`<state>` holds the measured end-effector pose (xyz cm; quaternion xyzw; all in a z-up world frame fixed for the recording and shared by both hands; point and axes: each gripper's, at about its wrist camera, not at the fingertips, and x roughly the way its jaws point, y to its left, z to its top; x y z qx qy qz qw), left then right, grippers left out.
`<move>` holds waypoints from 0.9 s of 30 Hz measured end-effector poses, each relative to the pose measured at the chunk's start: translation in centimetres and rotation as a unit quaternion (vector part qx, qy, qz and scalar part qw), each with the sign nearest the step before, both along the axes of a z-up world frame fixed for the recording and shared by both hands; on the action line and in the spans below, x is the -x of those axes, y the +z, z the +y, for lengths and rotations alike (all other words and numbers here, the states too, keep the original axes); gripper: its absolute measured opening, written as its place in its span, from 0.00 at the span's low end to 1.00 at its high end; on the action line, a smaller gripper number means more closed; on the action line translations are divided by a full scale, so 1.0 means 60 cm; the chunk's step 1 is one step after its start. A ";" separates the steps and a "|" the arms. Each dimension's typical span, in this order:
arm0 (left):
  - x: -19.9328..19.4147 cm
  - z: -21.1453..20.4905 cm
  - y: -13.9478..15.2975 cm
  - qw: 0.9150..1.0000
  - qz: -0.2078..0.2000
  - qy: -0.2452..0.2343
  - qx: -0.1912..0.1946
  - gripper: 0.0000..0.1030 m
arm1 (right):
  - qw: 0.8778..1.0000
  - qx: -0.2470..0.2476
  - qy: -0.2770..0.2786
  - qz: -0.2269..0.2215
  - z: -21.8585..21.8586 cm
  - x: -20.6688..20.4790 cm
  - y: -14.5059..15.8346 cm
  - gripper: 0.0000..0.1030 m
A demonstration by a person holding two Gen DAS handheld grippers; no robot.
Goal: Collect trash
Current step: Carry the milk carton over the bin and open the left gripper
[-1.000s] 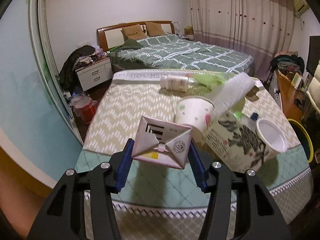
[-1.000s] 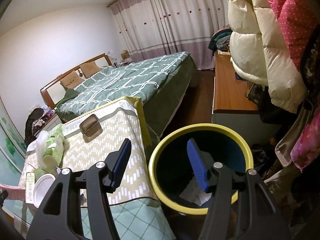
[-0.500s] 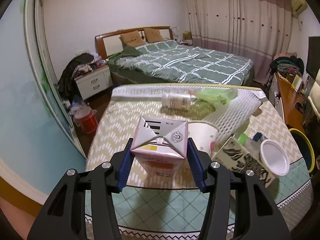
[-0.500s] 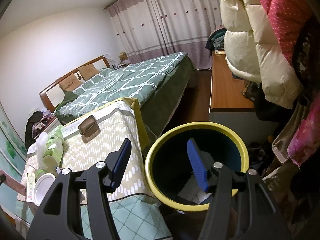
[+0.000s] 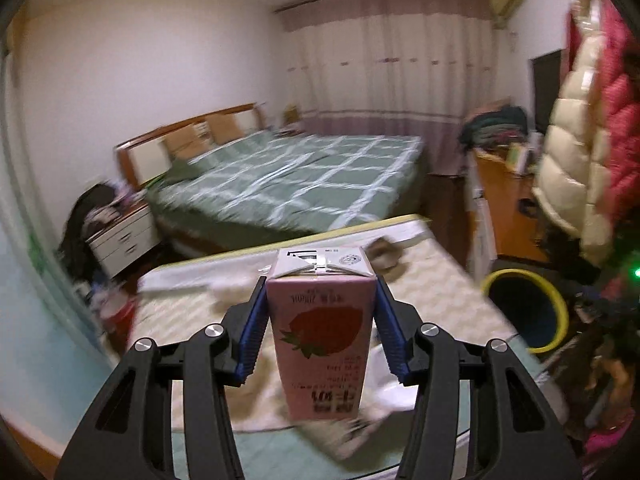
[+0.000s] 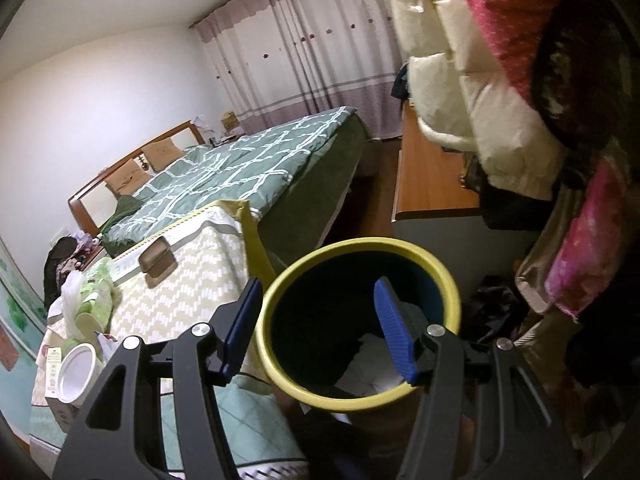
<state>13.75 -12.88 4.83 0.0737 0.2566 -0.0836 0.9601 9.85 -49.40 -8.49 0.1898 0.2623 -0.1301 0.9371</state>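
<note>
Left gripper (image 5: 320,320) clamped pink carton (image 5: 323,344); right gripper (image 6: 316,320) gaped empty over yellow-rimmed bin (image 6: 448,280), table edge (image 6: 250,240) at 10 o'clock.

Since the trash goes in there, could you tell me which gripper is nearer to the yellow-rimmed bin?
Right. The right gripper hangs open directly over the bin. The left gripper, shut on the pink carton, is over the table, with the bin off to its right.
</note>
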 end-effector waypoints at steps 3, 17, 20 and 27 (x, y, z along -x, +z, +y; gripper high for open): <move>-0.018 -0.084 0.000 0.998 0.005 -0.055 0.011 0.49 | 1.000 0.002 -0.008 0.002 -0.013 0.014 -0.003 0.54; -0.130 -0.436 -0.110 0.975 0.091 -0.198 0.029 0.49 | 0.999 -0.004 -0.044 0.013 -0.072 0.076 -0.022 0.54; -0.152 -0.493 -0.146 0.971 0.113 -0.209 0.026 0.49 | 0.999 -0.008 -0.045 0.016 -0.083 0.081 -0.029 0.54; -0.186 -0.562 -0.226 0.964 0.167 -0.205 0.011 0.51 | 0.998 -0.017 -0.053 0.028 -0.109 0.092 -0.045 0.54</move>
